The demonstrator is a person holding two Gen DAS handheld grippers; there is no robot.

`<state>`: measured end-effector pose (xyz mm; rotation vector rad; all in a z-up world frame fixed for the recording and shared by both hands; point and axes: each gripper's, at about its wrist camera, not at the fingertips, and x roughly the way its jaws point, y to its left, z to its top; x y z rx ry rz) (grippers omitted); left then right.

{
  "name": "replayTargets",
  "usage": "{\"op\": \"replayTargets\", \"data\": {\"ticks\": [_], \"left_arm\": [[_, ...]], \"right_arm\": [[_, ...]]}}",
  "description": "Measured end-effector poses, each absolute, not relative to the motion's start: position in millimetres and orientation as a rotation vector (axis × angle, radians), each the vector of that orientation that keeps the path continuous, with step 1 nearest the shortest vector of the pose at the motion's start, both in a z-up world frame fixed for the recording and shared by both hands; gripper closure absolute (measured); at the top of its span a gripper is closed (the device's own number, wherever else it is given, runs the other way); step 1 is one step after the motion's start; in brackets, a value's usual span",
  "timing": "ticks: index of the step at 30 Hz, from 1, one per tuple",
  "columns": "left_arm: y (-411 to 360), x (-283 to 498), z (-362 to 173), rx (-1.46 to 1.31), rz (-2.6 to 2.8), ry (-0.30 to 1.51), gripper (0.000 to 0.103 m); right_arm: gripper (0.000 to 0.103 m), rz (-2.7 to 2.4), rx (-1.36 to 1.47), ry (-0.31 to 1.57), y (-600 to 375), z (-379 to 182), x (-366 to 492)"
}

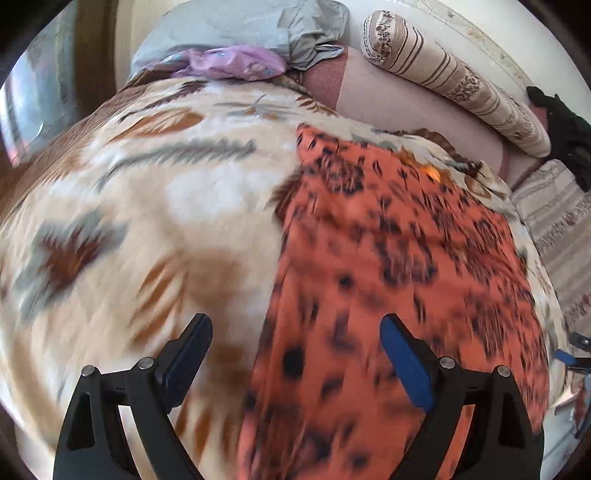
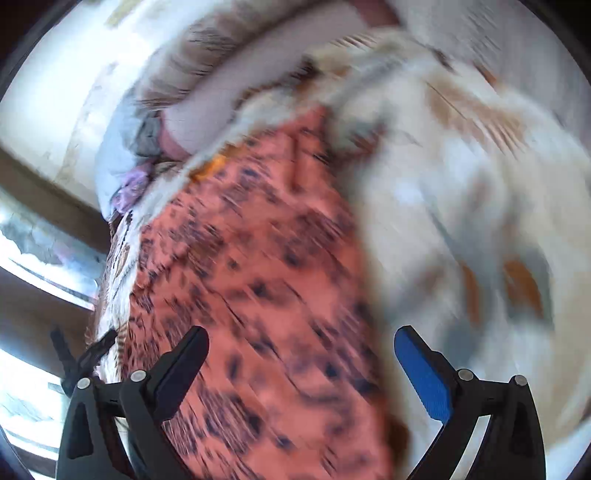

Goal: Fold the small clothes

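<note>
An orange garment with dark spots (image 1: 388, 266) lies spread flat on a cream blanket with brown and grey leaf print (image 1: 147, 206). My left gripper (image 1: 295, 336) is open and empty, hovering over the garment's left edge near its lower end. In the right wrist view the same garment (image 2: 266, 280) runs from bottom to upper middle, blurred by motion. My right gripper (image 2: 301, 343) is open and empty above the garment's right side, with the blanket (image 2: 461, 206) to its right. The right gripper's tip (image 1: 576, 354) shows at the left view's right edge.
At the bed's head lie a grey pillow (image 1: 251, 29), a lilac cloth (image 1: 236, 62) and a striped bolster (image 1: 454, 77). A dark object (image 1: 565, 129) sits at the far right. A window and a wall (image 2: 44, 236) are on the left of the right wrist view.
</note>
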<state>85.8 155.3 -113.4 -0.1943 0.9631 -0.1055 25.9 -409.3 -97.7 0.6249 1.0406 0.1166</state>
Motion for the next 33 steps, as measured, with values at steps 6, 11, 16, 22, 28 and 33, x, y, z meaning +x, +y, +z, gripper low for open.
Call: {"op": "replayTargets", "data": {"ticks": [6,11,16,22,28,33], "left_arm": [[181,1,-137,-0.335,-0.069,1.031,0.011],[166,-14,-135,-0.318,-0.106,1.016,0.011],[157,-11,-146,-0.238,-0.056,1.057,0.014],[154,-15,-145,-0.163,-0.016,1.068,0.04],[150,-27,-125,-0.161,-0.062,1.028,0.047],[153,-15,-147,-0.162,-0.047,1.111,0.06]], "right_arm": [[0.006,0.243,0.898,1.01,-440,-149,-42],[0.007,0.336,0.908,1.012,-418,-163,-52],[0.007,0.363,0.922,0.973,-418,-174,-50],[0.007,0.379,0.851,0.931,-409,-172,-51],[0.009,0.347,0.803,0.989,-400,-163,-47],[0.042,0.372,0.784,1.011,-393,-162,-53]]}}
